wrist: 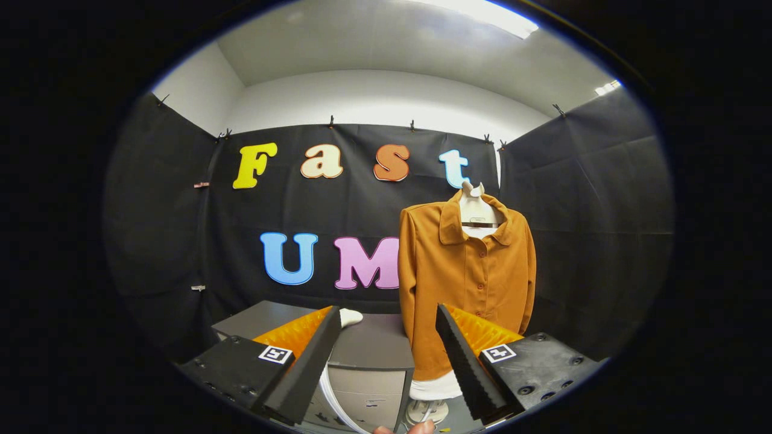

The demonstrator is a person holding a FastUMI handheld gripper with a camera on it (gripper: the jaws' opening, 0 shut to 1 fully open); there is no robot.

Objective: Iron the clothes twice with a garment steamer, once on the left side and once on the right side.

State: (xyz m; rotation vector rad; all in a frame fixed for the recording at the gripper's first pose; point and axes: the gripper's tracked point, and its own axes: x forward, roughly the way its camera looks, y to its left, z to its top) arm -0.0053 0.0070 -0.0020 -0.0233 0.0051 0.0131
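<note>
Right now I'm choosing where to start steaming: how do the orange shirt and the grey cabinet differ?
The orange shirt hangs upright on a pale form; the grey cabinet stands low beside it. The shirt is soft, buttoned cloth; the cabinet is hard and flat-topped. Both lie beyond the open, empty claw.

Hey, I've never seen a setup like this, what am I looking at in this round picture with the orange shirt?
This is a fisheye camera riding on a hand-held gripper, looking forward along its two fingers. They stand open, holding nothing. Beyond them an orange button shirt hangs upright on a pale mannequin form. Beside it sits a grey cabinet, with a white object resting on top; I cannot tell what it is. A fingertip of the person peeks in below the fingers. Black cloth walls the booth.
</note>
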